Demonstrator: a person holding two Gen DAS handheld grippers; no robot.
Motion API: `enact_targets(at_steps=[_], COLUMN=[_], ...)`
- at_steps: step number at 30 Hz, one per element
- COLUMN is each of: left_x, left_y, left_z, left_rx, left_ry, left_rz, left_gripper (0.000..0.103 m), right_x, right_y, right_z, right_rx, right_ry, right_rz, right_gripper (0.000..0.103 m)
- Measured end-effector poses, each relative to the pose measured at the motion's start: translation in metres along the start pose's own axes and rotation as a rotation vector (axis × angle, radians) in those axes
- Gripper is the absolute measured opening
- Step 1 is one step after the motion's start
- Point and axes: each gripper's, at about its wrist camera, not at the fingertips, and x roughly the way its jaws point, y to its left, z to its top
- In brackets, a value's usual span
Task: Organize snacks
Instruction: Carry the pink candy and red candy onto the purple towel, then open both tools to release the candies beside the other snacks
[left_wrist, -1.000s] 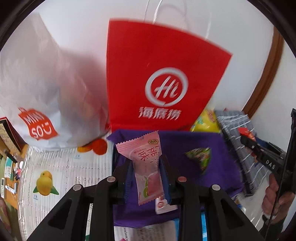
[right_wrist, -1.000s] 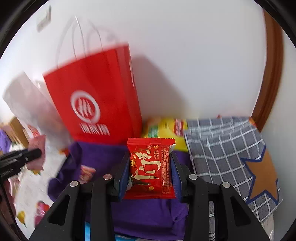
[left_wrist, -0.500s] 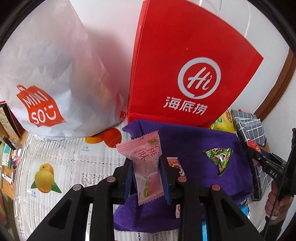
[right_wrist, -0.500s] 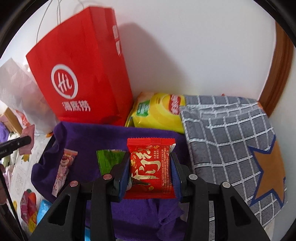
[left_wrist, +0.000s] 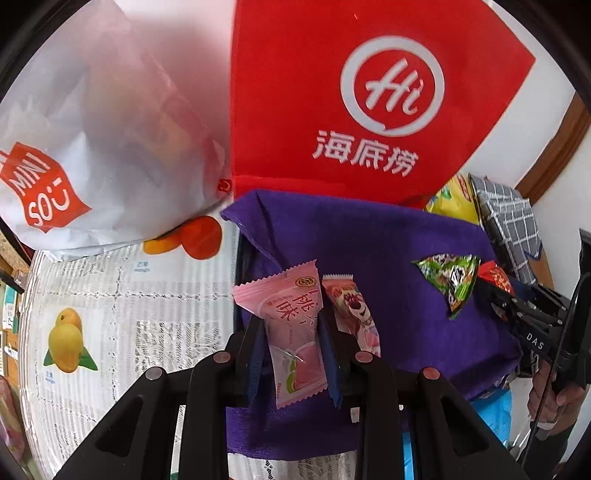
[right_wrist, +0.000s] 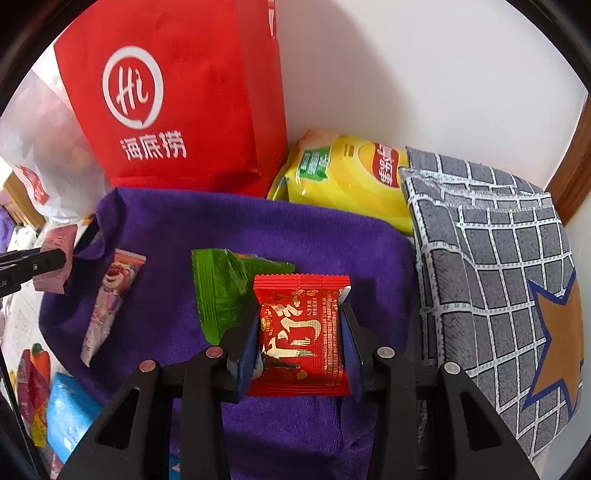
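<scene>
A: Left gripper (left_wrist: 291, 332)?
B: Clamping a pink candy packet (left_wrist: 290, 336), upright between the pads, over the 9 o'clock edge of the purple cloth (left_wrist: 369, 243).
A: Right gripper (right_wrist: 300, 332)?
B: Squeezing a red snack packet (right_wrist: 301, 332), hanging over the middle of the purple cloth (right_wrist: 258, 229).
A: What's lying on the cloth?
B: A bear-print candy wrapper (left_wrist: 354, 314) just at 3 o'clock of the pink packet, a green packet (left_wrist: 448, 280) further toward 3 o'clock. In the right view the green packet (right_wrist: 225, 291) is touching the red one at 10 o'clock, partly behind it.
A: Background?
B: A red paper bag (left_wrist: 369, 99) standing at 12 o'clock of the cloth, a white plastic bag (left_wrist: 103, 140) at 10 o'clock, a yellow chip bag (right_wrist: 351, 177) and a grey checked cloth (right_wrist: 495, 266) at 1 to 3 o'clock.
A: Desk?
B: The desk (left_wrist: 118, 314) is wearing a fruit-print cover, showing at 9 o'clock.
A: Person?
B: A hand (left_wrist: 557, 391) is gripping the right handle at 4 o'clock in the left view.
</scene>
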Motion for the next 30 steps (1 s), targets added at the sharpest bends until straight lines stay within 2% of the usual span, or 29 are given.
enact_targets(at_steps=[7, 30], left_x=[0.013, 0.026], left_y=[-0.003, -0.019], left_z=[-0.003, -0.004], left_rx=[0.002, 0.036], left_ry=[0.046, 0.074], left_rz=[-0.004, -0.006], left_gripper=[0.027, 0.027], right_x=[0.007, 0.014], right_y=[0.002, 0.013], right_z=[-0.002, -0.002], right_rx=[0.007, -0.024], right_ry=[0.018, 0.031], right_rz=[0.011, 0.012], right_gripper=[0.041, 0.041])
